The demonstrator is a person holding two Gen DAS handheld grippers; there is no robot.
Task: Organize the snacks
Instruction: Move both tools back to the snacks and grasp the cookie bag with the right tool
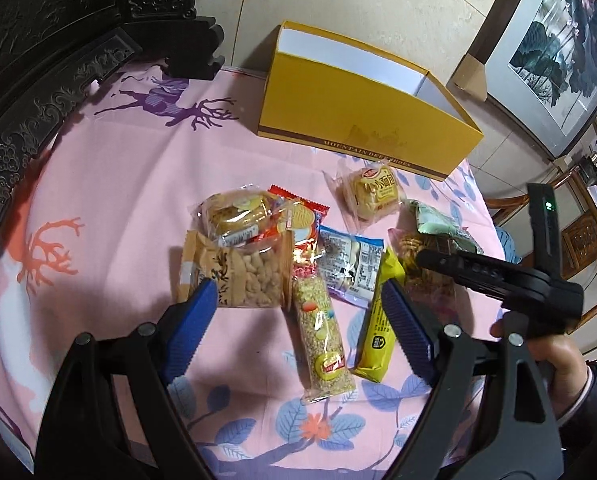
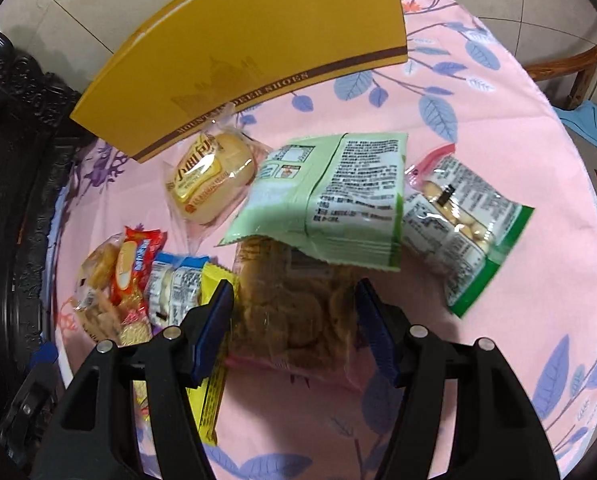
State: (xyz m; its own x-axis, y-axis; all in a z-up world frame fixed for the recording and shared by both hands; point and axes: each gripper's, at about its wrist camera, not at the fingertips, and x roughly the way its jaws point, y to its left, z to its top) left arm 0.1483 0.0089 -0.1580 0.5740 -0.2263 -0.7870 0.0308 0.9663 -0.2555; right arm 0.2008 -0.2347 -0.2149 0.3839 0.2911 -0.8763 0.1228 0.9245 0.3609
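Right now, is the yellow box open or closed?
Open. The yellow box has no lid on, and the left wrist view shows its white inside walls. No snacks are visible inside.

Each camera sat just behind its own gripper and looked steeply down along the fingers, close over the tabletop (image 1: 110, 184), the right view nearer than the left, and both took in the yellow box (image 1: 362, 120) ahead and the snack packets (image 2: 138, 280) lying before it.
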